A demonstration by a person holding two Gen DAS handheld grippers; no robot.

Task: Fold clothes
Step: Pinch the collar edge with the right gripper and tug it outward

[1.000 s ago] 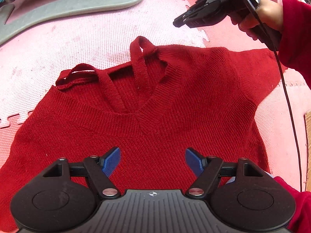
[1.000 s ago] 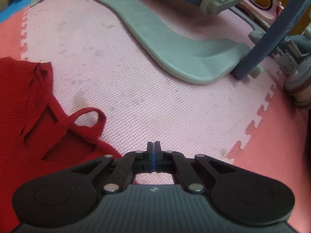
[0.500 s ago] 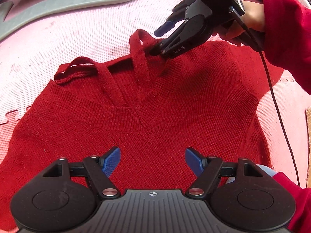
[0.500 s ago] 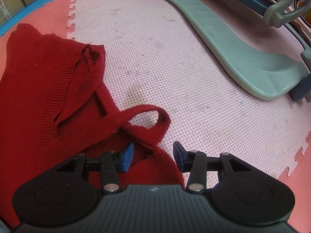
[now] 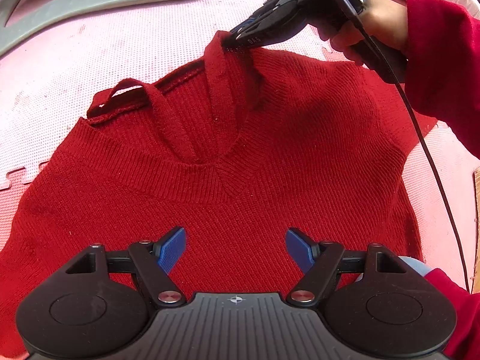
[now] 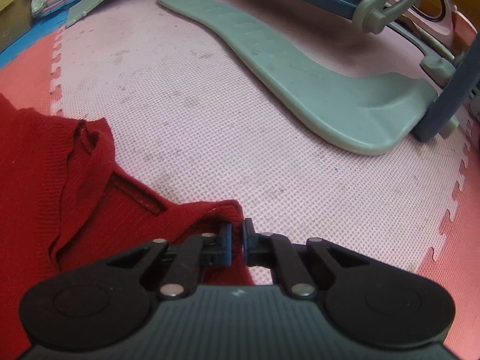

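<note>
Pinching the collar edge of the red knitted V-neck sweater (image 5: 270, 180) is what the right gripper (image 6: 236, 241) is seen doing: its jaws have just been closing, and knit fabric is caught between the blue pads (image 6: 227, 244). In the left wrist view the same gripper sits at the upper centre of the frame, clamped on the raised right-hand neck strap (image 5: 216, 60), with the holding hand (image 5: 378, 30) and a red sleeve at upper right. The sweater is laid flat, front up, on the pink foam puzzle-tile mat (image 6: 240, 120), filling the middle of the left view; its neckline is toward the top of the frame, its body running down toward the bottom edge. A second strap loop (image 5: 126, 90) lies at upper left, untouched. The left gripper (image 5: 235, 250) is spread wide over the chest area at lower centre, nothing between its pads, not gripping. A grey-green curved plastic base (image 6: 300, 69) is well apart, at the top of both views. Key relation, judged: the pinched collar point lies far from the left gripper along the garment's long axis, so the right hand is the nearer one for pulling or folding the neckline; the untouched strap stays nearer the left side.
</note>
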